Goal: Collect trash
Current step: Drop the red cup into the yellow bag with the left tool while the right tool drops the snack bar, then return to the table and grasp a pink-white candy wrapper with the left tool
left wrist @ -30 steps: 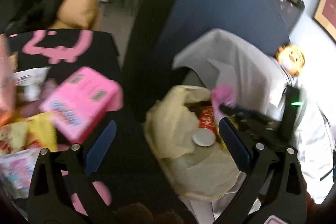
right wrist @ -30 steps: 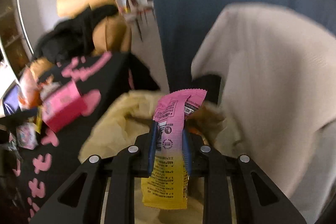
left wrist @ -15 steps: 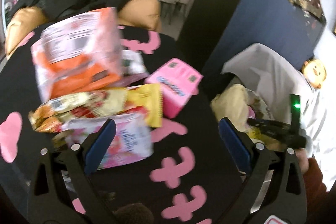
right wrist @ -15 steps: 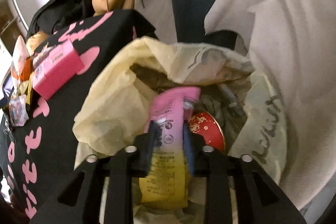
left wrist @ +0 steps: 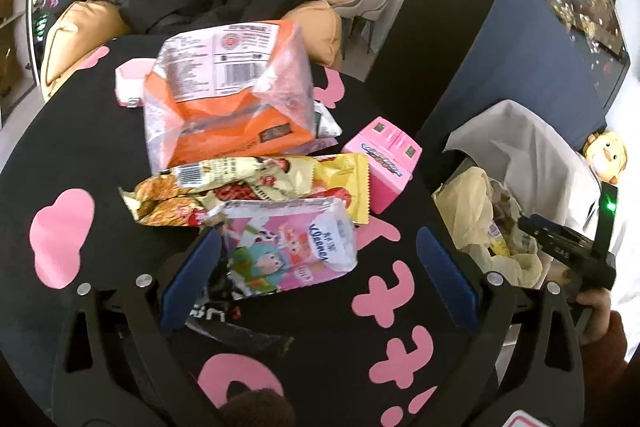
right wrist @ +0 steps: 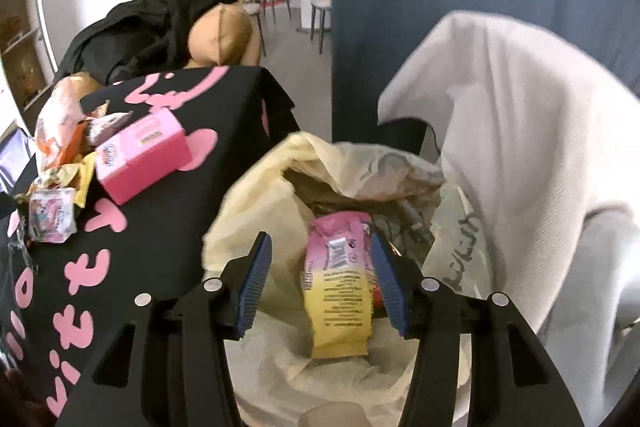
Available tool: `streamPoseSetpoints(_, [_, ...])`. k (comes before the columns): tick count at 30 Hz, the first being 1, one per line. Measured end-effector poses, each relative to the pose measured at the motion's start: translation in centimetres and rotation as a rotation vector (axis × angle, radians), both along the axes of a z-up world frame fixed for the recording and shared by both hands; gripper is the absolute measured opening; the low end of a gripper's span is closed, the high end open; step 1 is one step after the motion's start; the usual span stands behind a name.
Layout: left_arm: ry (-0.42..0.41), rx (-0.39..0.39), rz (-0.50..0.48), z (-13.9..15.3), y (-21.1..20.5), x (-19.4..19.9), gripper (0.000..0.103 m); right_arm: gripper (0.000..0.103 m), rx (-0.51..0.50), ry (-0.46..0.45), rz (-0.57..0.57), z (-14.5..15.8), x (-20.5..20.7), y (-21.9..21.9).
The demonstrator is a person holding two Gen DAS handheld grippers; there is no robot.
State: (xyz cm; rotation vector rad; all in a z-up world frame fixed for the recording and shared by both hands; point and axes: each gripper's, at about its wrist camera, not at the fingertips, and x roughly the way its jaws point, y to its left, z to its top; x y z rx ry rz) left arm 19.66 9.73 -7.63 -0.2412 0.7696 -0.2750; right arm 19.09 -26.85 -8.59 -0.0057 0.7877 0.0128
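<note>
**Wrapper let go over the trash bag**

A second ago the right gripper [right wrist: 320,279] pinched the pink and yellow wrapper [right wrist: 338,283] tight. Its jaws have just been opening, and now they stand apart. The wrapper is between them, close to the right pad, but it is not squeezed. It hangs over the mouth of the trash bag [right wrist: 248,211].

The left gripper [left wrist: 320,267] looked at the trash bag [left wrist: 468,207] a second ago. Now it faces the pile of snack packs on the counter [left wrist: 64,155]. Its jaws are wide open and hold nothing. The pink milk pack [left wrist: 288,247] lies between the two pads, nearer the left one, and I cannot tell if it touches.

The yellow trash bag is open. Inside are crumpled paper and other scraps, too messy to name. A white cloth [right wrist: 520,131] hangs over something just behind the bag.

On the black counter with pink shapes lie an orange bag [left wrist: 228,107], a long yellow snack pack [left wrist: 248,187], a pink box [left wrist: 384,163] and a dark wrapper [left wrist: 236,323]. The pink box sits near the counter edge next to the bag. The counter in front of the left gripper, on the right side, is bare. The right gripper is seen past that edge, over the bag.
</note>
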Motion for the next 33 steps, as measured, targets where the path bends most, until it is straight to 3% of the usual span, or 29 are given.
streamPoseSetpoints(4, [-0.003, -0.004, 0.013, 0.1, 0.8, -0.4, 0.094, 0.049, -0.040, -0.044, 0.031, 1.8, -0.9, 1.8])
streamPoseSetpoints(15, [-0.025, -0.026, 0.032, 1.5, 2.4, -1.8, 0.094, 0.049, 0.010, -0.115, 0.116, 4.9, -2.8, 5.5])
streamPoseSetpoints(20, [-0.041, -0.027, 0.101, 2.3, 5.7, -3.0, 0.094, 0.049, 0.045, -0.145, 0.196, 5.8, -3.6, 8.2])
streamPoseSetpoints(24, [-0.038, -0.007, 0.175, 2.0, 9.0, -3.8, 0.094, 0.049, 0.083, -0.143, 0.269, 5.9, -3.8, 10.7])
streamPoseSetpoints(28, [0.049, -0.015, 0.292, 0.3, 13.5, -4.0, 0.093, 0.049, 0.111, -0.110, 0.354, 4.8, -3.6, 14.0])
streamPoseSetpoints(33, [0.097, -0.054, 0.305, -1.4, 16.5, -4.5, 0.088, 0.049, 0.147, -0.058, 0.435, 2.7, -3.1, 17.5])
